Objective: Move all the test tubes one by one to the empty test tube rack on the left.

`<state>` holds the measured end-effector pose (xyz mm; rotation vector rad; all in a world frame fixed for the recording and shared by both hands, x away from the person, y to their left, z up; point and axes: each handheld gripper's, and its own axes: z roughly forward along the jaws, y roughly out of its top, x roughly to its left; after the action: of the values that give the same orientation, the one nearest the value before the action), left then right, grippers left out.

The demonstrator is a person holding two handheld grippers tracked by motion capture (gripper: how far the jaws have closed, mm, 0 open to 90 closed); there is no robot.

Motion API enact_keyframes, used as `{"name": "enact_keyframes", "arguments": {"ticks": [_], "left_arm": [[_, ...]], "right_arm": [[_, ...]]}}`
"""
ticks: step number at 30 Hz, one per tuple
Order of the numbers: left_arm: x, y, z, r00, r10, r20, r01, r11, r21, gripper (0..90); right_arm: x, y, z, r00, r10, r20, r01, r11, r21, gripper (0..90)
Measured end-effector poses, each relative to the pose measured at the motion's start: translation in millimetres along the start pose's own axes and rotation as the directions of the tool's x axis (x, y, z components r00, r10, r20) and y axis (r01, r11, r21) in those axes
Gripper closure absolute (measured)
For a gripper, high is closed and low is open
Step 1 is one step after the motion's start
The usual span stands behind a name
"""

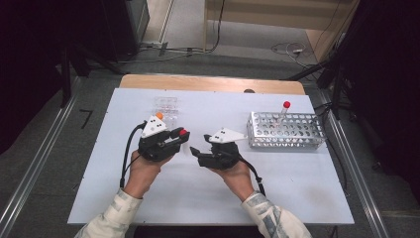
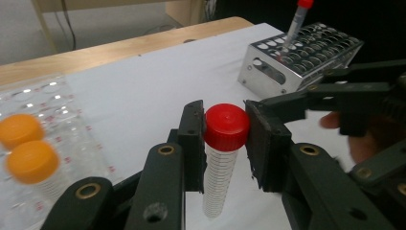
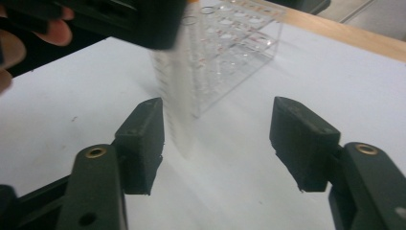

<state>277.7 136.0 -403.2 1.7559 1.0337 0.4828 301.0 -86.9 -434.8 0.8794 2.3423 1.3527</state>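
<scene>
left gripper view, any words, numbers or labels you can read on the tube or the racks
Clear plastic tube with a red screw cap: black graduation lines along its side, no figures legible.
Clear plastic rack holding the orange-capped tubes: small red marks beside the wells, too blurred to read.
Perforated metal rack: no lettering visible.
Nothing can be quoted as readable text.
</scene>
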Motion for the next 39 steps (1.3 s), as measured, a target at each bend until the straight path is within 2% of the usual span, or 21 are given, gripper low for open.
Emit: {"name": "enact_keyframes", "arguments": {"ticks": [7, 12, 18, 22, 25, 30, 36, 39], "left_arm": [[19.3, 7.6, -26.2, 0.9983, -0.044, -0.038, 0.043, 0.9984, -0.038, 69.6], [30.4, 8.7, -37.7, 0.9954, -0.062, -0.073, 0.059, 0.9974, -0.041, 69.6], [44.0, 15.8, -51.2, 0.9905, -0.082, -0.110, 0.073, 0.9943, -0.078, 69.6], [54.7, 22.0, -57.0, 0.9844, -0.093, -0.149, 0.078, 0.9918, -0.101, 69.6], [62.5, 24.4, -56.4, 0.9790, -0.103, -0.176, 0.084, 0.9899, -0.114, 69.6], [73.2, 26.3, -43.9, 0.9695, -0.111, -0.219, 0.089, 0.9902, -0.108, 69.6], [79.8, 32.1, -33.2, 0.9619, -0.110, -0.250, 0.084, 0.9901, -0.112, 69.6], [81.4, 36.1, -31.0, 0.9577, -0.099, -0.270, 0.069, 0.9908, -0.117, 69.6]], "right_arm": [[-20.0, -10.6, -23.7, 0.9989, 0.012, 0.045, -0.012, 1.000, 0.000, 32.2], [-34.7, -18.9, -36.7, 0.9966, 0.031, 0.076, -0.032, 0.999, 0.004, 32.2], [-42.5, -23.6, -45.8, 0.9946, 0.042, 0.095, -0.042, 0.999, 0.001, 32.2], [-46.9, -24.6, -48.6, 0.9938, 0.046, 0.101, -0.046, 0.999, -0.002, 32.2], [-50.0, -24.9, -51.2, 0.9928, 0.052, 0.108, -0.052, 0.999, -0.005, 32.3], [-53.4, -25.3, -53.0, 0.9916, 0.062, 0.114, -0.062, 0.998, -0.008, 32.3], [-54.5, -25.4, -55.2, 0.9914, 0.066, 0.113, -0.065, 0.998, -0.016, 32.6], [-55.4, -26.3, -55.8, 0.9910, 0.071, 0.114, -0.069, 0.997, -0.017, 32.7]]}}
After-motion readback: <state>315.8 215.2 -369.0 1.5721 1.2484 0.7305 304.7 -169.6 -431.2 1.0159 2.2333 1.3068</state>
